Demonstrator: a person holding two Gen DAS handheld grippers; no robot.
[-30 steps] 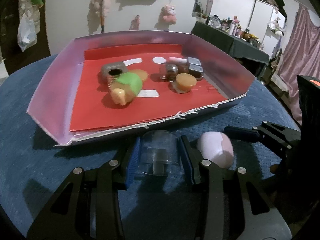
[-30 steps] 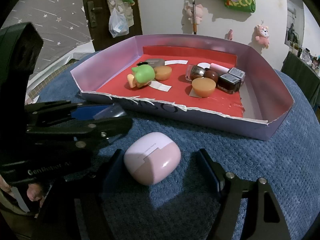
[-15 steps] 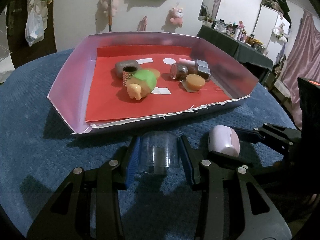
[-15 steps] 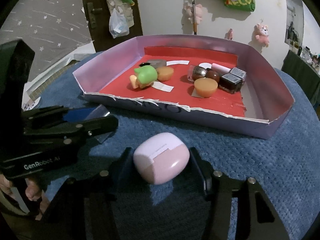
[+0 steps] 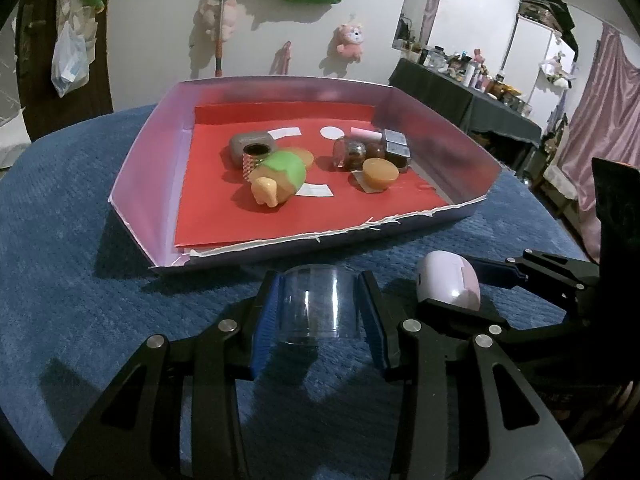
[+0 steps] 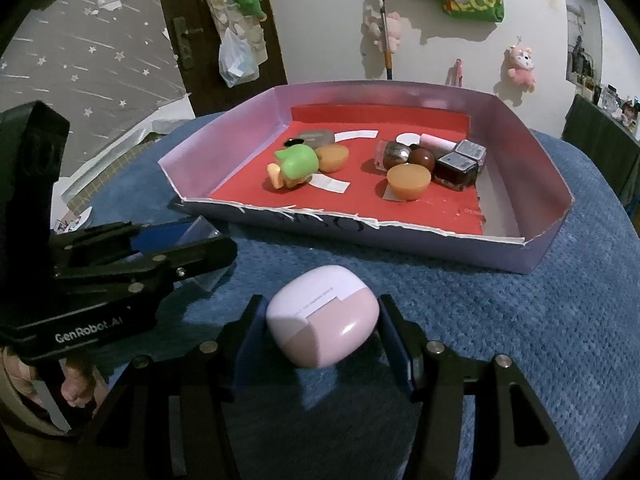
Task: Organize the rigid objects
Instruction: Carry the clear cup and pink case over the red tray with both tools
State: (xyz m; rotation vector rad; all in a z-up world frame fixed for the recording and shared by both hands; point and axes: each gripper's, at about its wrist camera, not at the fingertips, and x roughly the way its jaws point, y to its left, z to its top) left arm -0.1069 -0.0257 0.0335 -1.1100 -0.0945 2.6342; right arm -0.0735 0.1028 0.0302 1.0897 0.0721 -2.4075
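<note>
Our left tongs [image 5: 320,312] are clamped on a clear plastic cup [image 5: 318,306], blue pads flat against its two sides, held just above the blue worktop [image 5: 72,240] short of the tray's torn near wall. Our right tongs [image 6: 322,332] have just been closing and now grip a pink-and-lilac earbud case [image 6: 323,320], one pad on each end; it sits low, and we cannot tell whether it has cleared the cloth.

Beyond both lies the lilac tray [image 6: 532,168] with its red liner, already holding a green toy figure [image 5: 280,178], a grey case [image 5: 252,146], two amber domes, a glass jar and dark square bottles crowded toward the right wall. The left half of the liner is bare.

We judge both pieces are gripped and ready to be carried over the near wall. The risks from here:

- The cup is thin and smooth; too much squeeze may bow it and let it pop out forward.
- The case is rounded and glossy, so it could rotate or slide between the pads on the lift.
- The two tongs sit close side by side; moving together, they could collide.
- A low pass would catch the ragged cardboard edge and shove the tray.
- Setting down near the figure or jar could knock them over.
</note>
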